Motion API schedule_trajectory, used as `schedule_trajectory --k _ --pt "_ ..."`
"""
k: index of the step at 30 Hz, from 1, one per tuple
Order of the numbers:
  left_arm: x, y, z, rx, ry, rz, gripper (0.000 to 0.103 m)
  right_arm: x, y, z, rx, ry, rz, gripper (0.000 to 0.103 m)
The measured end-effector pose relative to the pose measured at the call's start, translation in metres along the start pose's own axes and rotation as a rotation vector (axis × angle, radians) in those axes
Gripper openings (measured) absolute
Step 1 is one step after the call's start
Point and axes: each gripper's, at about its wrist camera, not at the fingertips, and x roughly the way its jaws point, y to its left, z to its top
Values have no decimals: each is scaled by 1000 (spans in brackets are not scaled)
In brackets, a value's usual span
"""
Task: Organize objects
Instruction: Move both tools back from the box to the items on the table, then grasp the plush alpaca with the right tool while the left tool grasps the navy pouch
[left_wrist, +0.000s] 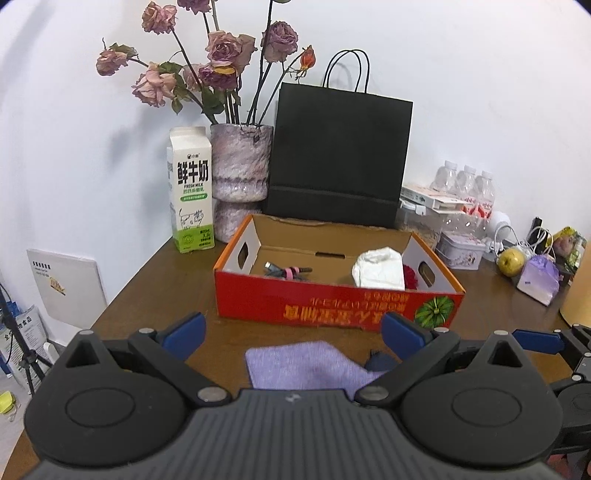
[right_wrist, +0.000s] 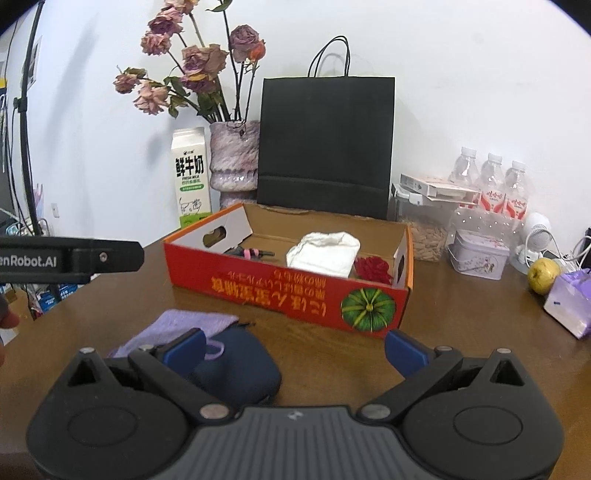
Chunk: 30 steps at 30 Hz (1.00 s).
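The shallow cardboard box was red outside with an orange rim, yellow upside-down letters and a green striped pumpkin picture; inside it was plain brown. In it lay a white folded cloth, a dark red fabric flower and a grey cable with a pink band. The soft knitted cloth on the brown wooden table was light purple, beside a dark blue zip pouch. Both tools had blue finger pads on black bodies. The paper bag was black. The milk carton was white and green with a cow drawing. The vase was speckled pink and white, holding faded pink roses.
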Motion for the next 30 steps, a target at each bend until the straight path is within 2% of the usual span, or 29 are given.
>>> schedule_trajectory --k 14,23,25,27,30 --pt "-30 6 -31 17 49 26 103 -37 12 -44 -27 49 -11 103" --pt "-40 6 -51 22 83 33 103 -43 15 -70 -27 95 -11 102" --pt "-40 5 -56 23 91 34 103 -42 16 -74 -26 105 -3 99" --pt "-40 5 -60 20 99 35 103 -41 16 -77 -14 114 10 87" --pt "-40 4 -65 19 111 35 103 -38 15 -79 4 128 42 76"
